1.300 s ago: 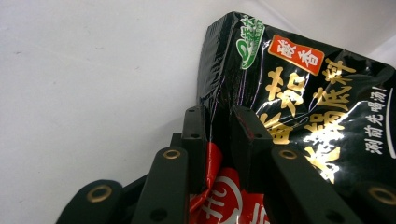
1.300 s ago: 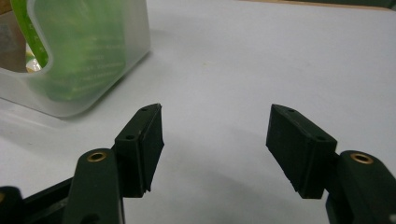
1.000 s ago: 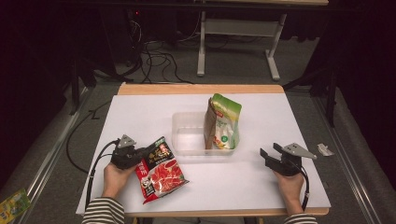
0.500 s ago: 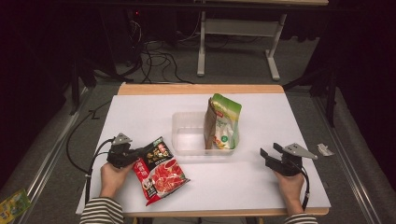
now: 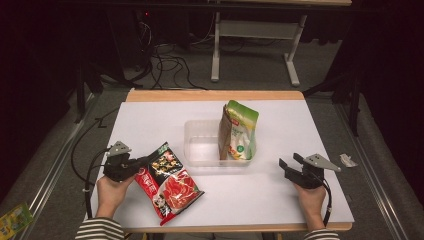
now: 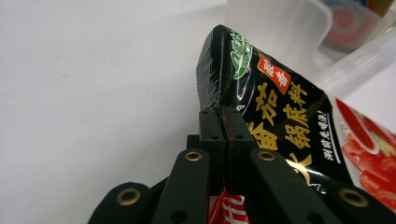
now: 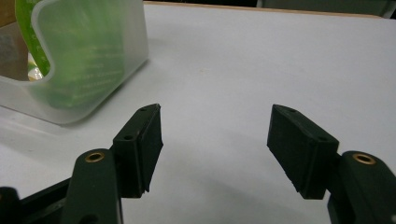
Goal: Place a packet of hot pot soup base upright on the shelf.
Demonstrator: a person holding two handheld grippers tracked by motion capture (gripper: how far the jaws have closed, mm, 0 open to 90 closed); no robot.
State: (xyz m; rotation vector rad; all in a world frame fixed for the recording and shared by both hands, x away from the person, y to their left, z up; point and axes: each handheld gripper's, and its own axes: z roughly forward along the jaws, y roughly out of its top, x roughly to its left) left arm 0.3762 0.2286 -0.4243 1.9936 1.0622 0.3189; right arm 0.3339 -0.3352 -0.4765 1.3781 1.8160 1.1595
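Red-and-black pouch (image 5: pixel 167 182): lies on the white bench (image 5: pixel 150 125), near its front left, just left of the clear tub (image 5: pixel 200 145).
Left gripper (image 6: pixel 223 123): fingers clamped on the pouch's upper edge, after closing just now.
Right gripper (image 7: pixel 215 140): fingers wide apart with nothing between them, over bare bench at the front right.
Green pouch (image 5: pixel 240 132): stands upright in the tub's right end.

Bright table (image 5: pixel 150 125), dark surroundings; soft overhead light, glare on packet (image 6: pixel 261 93), close parts blurred.
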